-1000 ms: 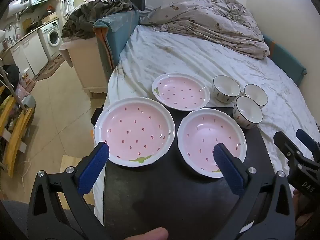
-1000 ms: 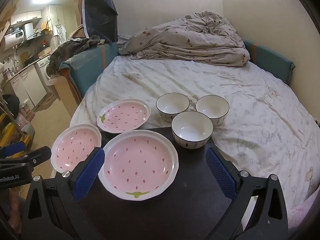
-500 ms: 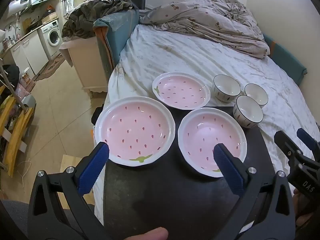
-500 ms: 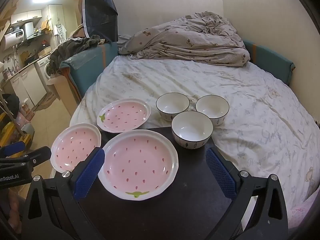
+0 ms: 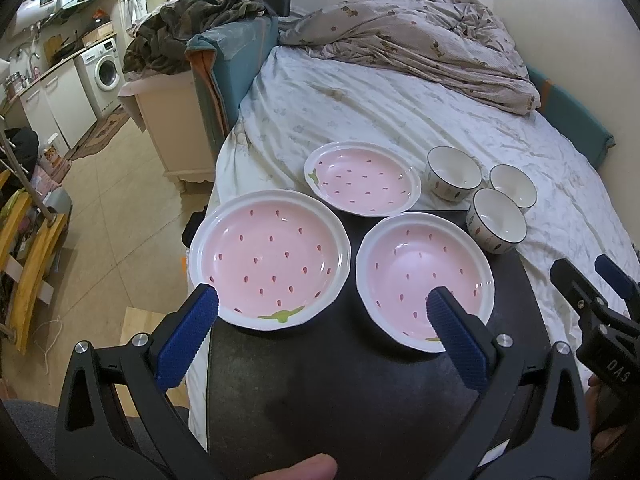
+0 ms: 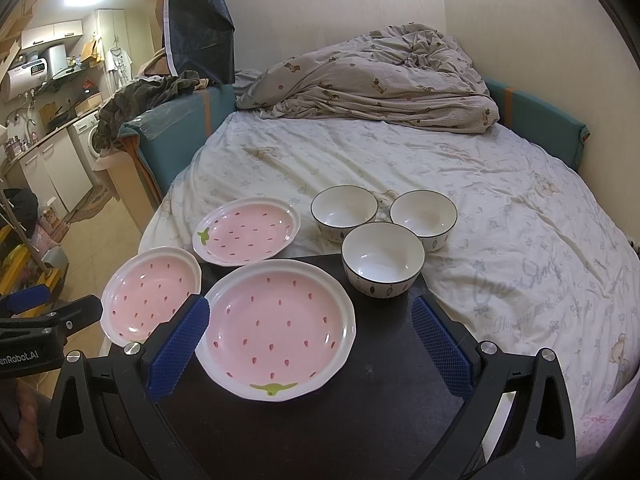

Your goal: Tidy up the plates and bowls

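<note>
**Blue-padded grippers held wide above pink plates on a dark table**

Blue ribbed pads tip the black fingers of the left gripper (image 5: 322,310), whose jaws stand spread wide with nothing between them, low over the near part of a dark round table (image 5: 360,392). The right gripper (image 6: 310,320) is likewise spread and holds nothing; it hangs above the same table, and its black frame shows at the right edge of the left wrist view.

Two pink strawberry-patterned ceramic plates with white scalloped rims sit on the table side by side: the left plate (image 5: 270,268) overhangs the table's left edge, and the right plate (image 5: 424,280) lies just beside it, apart from it. A third pink strawberry plate (image 5: 362,178) lies beyond them, mostly on the bed sheet, with its near rim at the table's far edge. Three white ceramic bowls with dark rims cluster to its right: the nearest bowl (image 6: 382,258) rests at the table's far corner, while the far left bowl (image 6: 344,210) and the far right bowl (image 6: 424,214) sit on the sheet behind it.

The table butts against a bed covered by a pale printed sheet (image 6: 400,160), with a rumpled grey quilt (image 6: 376,80) heaped at its far end against the wall. To the left lie a tiled floor (image 5: 120,216), white cabinets and a front-loading washing machine (image 5: 105,72).
</note>
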